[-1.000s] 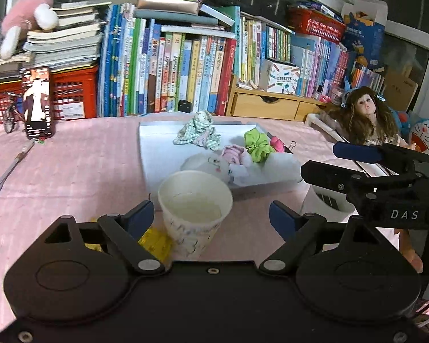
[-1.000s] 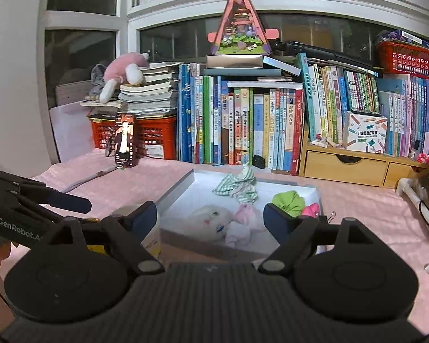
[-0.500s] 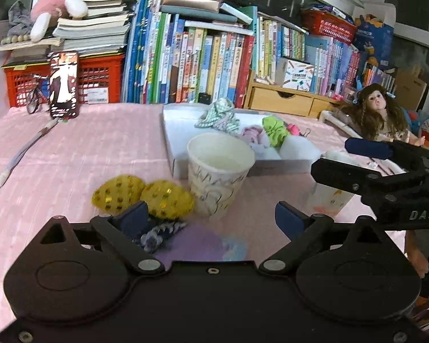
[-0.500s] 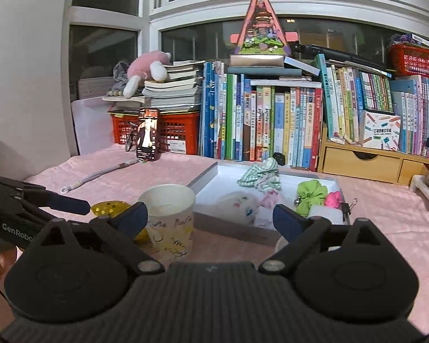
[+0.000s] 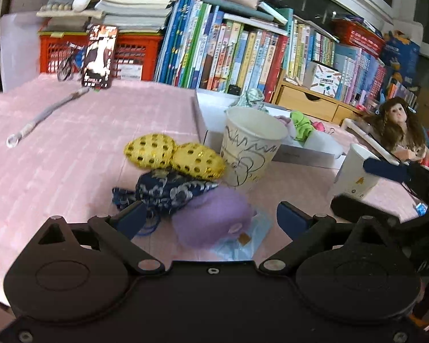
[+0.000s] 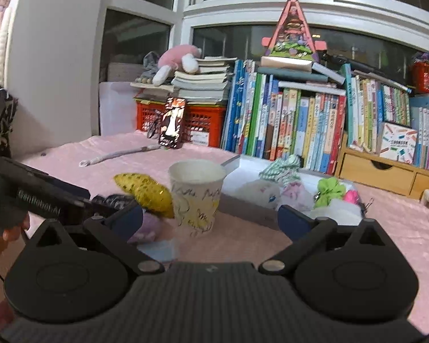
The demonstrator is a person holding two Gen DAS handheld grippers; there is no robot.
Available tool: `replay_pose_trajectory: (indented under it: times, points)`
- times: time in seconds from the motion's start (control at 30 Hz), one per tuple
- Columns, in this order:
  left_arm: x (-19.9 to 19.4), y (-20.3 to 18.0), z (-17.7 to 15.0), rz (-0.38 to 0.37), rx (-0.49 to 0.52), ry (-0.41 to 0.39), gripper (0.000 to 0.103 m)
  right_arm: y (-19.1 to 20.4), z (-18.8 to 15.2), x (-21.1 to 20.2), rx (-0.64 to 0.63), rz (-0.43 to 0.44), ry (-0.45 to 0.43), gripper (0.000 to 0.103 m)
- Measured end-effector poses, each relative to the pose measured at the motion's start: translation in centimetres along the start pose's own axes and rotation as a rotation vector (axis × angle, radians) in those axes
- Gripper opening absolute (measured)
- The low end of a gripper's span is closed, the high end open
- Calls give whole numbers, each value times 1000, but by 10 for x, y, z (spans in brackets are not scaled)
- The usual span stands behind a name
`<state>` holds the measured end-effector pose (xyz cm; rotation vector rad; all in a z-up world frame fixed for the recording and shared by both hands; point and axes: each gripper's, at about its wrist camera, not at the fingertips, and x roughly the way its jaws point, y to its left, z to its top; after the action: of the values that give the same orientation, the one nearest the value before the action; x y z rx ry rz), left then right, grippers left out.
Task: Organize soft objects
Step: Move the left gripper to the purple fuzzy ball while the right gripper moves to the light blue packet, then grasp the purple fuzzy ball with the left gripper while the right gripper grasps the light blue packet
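Note:
My left gripper (image 5: 211,218) hovers low over a pile of soft things on the pink cloth. The pile holds two gold sequinned pouches (image 5: 174,155), a blue patterned pouch (image 5: 163,191) and a purple pouch (image 5: 214,217). Its jaws are opening, and the purple pouch lies between them untouched. My right gripper (image 6: 211,223) points at a scribbled paper cup (image 6: 196,197). Its jaws are opening too, with no pad on the cup. Behind the cup, a white tray (image 6: 243,205) holds a white plush (image 6: 260,191), a checked cloth (image 6: 283,168) and a green scrunchie (image 6: 330,187).
A second white cup (image 5: 354,171) stands right of the pile, beside my right gripper's fingers. A doll (image 5: 397,131) sits at the far right. Books (image 6: 300,125), red crates (image 6: 197,125) and a wooden drawer unit (image 6: 386,171) line the back. A strap (image 5: 43,117) lies at the left.
Both grippers have sunk toward the table and their jaws have spread wider. The pile of pouches has come into the left wrist view, and the paper cup now stands farther off.

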<state>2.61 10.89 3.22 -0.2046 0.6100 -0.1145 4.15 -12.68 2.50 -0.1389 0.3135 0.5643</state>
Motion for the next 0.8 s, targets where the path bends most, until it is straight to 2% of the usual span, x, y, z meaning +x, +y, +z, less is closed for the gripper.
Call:
replay_pose_trajectory:
  times: [0.33, 0.8]
  points:
    - [12, -1, -6, -7, -53, 29, 98, 32, -28, 15, -113, 62, 62, 103]
    - [22, -1, -7, -11, -102, 36, 101, 56, -36, 44, -132, 108, 128, 103]
